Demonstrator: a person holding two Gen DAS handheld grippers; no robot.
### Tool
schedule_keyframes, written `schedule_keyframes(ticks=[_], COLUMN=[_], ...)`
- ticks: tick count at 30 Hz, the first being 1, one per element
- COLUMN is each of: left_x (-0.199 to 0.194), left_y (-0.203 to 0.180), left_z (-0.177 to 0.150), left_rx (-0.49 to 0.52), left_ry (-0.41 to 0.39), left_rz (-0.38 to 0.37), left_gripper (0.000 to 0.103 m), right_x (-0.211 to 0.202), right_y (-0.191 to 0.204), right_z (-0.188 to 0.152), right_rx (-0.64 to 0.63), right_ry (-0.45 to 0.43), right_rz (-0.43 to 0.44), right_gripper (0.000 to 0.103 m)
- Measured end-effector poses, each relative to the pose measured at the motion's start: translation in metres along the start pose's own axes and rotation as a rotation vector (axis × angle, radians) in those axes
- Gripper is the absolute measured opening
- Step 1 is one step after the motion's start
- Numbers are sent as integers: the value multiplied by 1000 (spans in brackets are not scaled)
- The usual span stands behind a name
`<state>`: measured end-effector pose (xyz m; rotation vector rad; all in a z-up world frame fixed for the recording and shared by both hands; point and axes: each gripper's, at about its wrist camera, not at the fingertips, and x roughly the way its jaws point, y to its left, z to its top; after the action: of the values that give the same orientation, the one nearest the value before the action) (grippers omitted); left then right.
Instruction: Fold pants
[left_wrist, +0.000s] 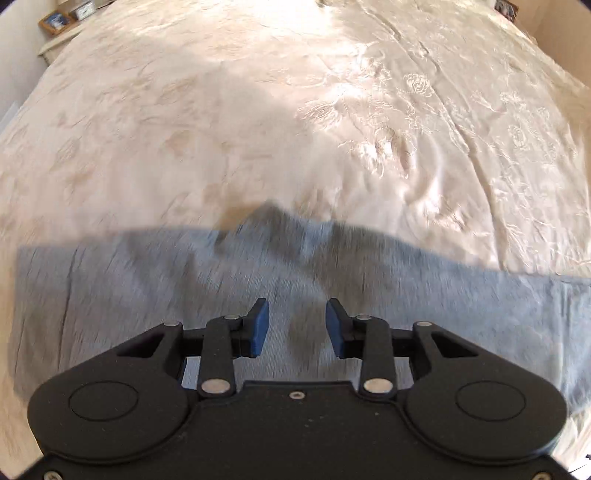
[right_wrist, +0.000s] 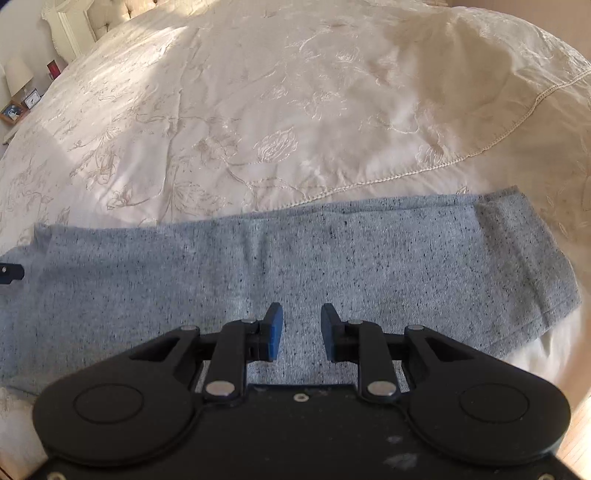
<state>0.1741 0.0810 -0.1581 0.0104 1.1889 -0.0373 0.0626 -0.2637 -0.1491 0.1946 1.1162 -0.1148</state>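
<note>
Pants: (right_wrist: 295, 273) I see them lying flat as a long grey band across the near edge of the bed (right_wrist: 258, 110), already doubled lengthwise by the look of it.
Left gripper: (left_wrist: 297, 326) spread, nothing between the pads, hanging over the cloth.
Right gripper: (right_wrist: 302, 330) also spread and empty, above the band's middle.
Step, my guess: the next fold, end over end.
Doing it well: I would pinch both layers at one short end, one claw at each corner, lift just clear and lay it on the far end, edges matched, then smooth out.
Right view only: the right end with its hem band (right_wrist: 524, 258), sharp, and a sliver of the other claw at the left edge.
Left view only: blurred; a raised wrinkle (left_wrist: 273, 221) on the far edge.
</note>
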Motion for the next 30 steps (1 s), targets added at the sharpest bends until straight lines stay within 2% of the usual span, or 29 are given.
schedule_keyframes(ticks=[3,5,7,10,13,17,20,23,27,30], left_x=[32,53,68,61,33,-9,-29,-36,-32,-33], left_y=[-6,-5,2,3,-11,-41,-75,-115,-159,-188], left_z=[23,35,43,42,27,2,-17,-38,-57,-68], left_rx=[51,59,8,-57,-51,-14,28,85,100,121], left_ry=[10,35,58,51,-6,-63,-76,-53,5,29], left_rz=[30,90,101,109,130,92,54,24,-30,-40], left_gripper=[44,48,48,48,47,47,47,47,47,47], right_x=[3,1,-2,-9,-19,-29,-33,-35,-35,-30], right_y=[0,-3,-9,-27,-55,-100,-133,-162,-194,-215], right_z=[1,-3,-7,-13,-20,-26,-27,-23,-13,0], right_rx=[23,42,67,125,196,275,298,310,296,249], right_ry=[7,9,10,4,-8,-16,-23,-31,-55,-63], right_rz=[-14,-33,-55,-81,-111,-150,-183,-198,-203,-182], right_gripper=[25,25,25,25,25,25,26,26,26,28])
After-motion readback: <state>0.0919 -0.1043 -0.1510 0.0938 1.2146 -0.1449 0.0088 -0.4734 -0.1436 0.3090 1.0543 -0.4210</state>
